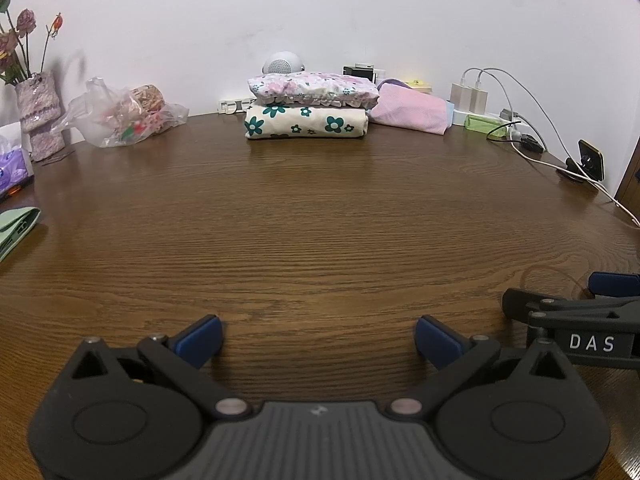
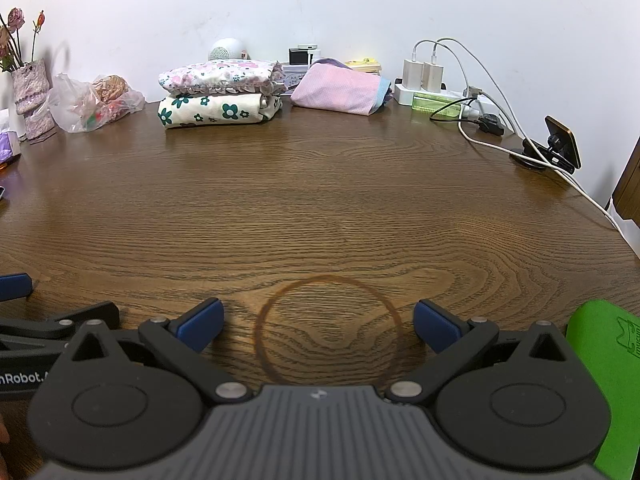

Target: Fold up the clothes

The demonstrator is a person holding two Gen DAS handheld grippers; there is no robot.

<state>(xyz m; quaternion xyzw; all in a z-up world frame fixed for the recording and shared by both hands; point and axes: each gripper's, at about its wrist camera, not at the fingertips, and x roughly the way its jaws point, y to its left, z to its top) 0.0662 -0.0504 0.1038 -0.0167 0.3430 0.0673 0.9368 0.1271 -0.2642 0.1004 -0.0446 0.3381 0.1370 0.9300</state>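
Observation:
Two folded garments are stacked at the back of the wooden table [image 1: 320,220]: a pink-flowered one [image 1: 314,87] lies on a cream one with teal flowers [image 1: 306,122]. A folded pink cloth [image 1: 412,110] rests to their right. The same stack [image 2: 220,98] and pink cloth [image 2: 338,90] show in the right wrist view. My left gripper [image 1: 318,338] hovers open low over the near table, nothing between its fingers. My right gripper [image 2: 318,326] is open too, over a ring stain [image 2: 328,332], and shows in the left wrist view at the right edge [image 1: 568,304].
At the back left stand a vase of dried flowers [image 1: 38,116] and a plastic bag [image 1: 124,116]. A power strip with chargers and cables [image 2: 436,84] and a phone stand [image 2: 560,146] sit at the right. A green item [image 2: 608,368] lies near right, a pale green cloth [image 1: 16,228] at left.

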